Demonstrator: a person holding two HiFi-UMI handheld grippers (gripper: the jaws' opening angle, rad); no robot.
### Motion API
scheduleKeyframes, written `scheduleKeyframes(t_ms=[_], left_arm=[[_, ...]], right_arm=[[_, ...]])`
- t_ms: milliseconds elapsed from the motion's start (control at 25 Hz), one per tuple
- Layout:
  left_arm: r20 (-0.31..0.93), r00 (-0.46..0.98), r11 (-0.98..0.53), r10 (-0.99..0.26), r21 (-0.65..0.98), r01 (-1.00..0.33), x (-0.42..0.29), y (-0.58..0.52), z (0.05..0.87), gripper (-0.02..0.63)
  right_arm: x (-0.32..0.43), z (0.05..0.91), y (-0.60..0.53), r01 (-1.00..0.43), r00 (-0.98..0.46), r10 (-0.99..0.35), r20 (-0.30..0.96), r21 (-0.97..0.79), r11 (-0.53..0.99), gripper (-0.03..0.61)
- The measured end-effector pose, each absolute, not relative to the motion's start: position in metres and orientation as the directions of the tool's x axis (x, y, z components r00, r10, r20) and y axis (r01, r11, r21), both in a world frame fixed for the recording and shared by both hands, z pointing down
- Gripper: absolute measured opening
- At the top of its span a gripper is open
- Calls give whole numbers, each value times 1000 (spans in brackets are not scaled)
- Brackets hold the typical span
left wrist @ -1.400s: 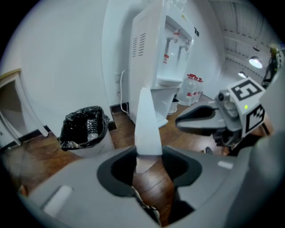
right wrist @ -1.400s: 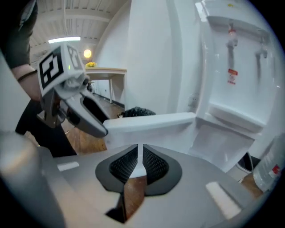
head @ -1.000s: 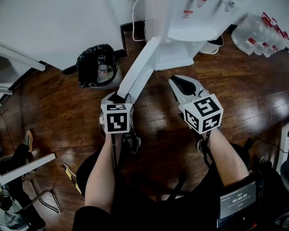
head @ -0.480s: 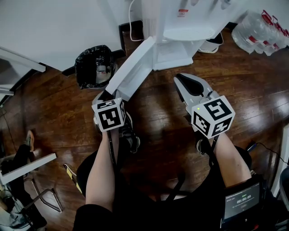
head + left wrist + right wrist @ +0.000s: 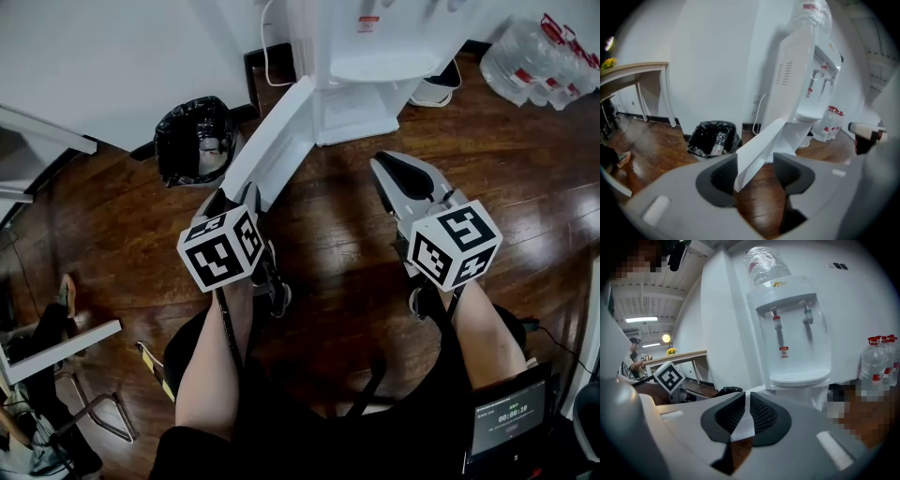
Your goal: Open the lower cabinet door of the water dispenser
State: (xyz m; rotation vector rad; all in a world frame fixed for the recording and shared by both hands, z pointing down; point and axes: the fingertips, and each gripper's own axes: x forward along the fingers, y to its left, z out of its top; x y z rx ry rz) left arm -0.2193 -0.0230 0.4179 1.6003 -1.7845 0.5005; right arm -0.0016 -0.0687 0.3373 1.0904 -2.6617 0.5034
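the water dispenser [image 5: 375, 47] stands at the top of the head view, its upper part cut off by the frame edge. its lower cabinet door [image 5: 267, 141] is swung open, slanting out from the dispenser's base; the cabinet's inside cannot be made out. the left gripper [image 5: 754, 171] has the door's free edge between its jaws, which are opening, with a clear gap on one side. in the head view its tips hide behind its marker cube [image 5: 220, 248]. the right gripper [image 5: 746, 414], in front of the dispenser, has its jaws pressed together on nothing. a black bin [image 5: 195, 141] sits left of the dispenser.
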Motion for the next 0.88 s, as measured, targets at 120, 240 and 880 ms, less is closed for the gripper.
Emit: scheduleKeyframes(t_ms=[120,240,880], left_arm=[[599,73,82,-798,227,-970,-182,-38,378,242],[468,286,-132,-836,334,-933,-107,-57,349,161],[238,478,-466,-845,111,-878,21,-43,296,114]], right_arm=[[4,335,-65,-718,-693,-648,315,-225,659,35],[14,323,-65,-734,-680,-686,261,-230,639,34],[77,287,-60,-836,-545,-826,144,-156,525,5]])
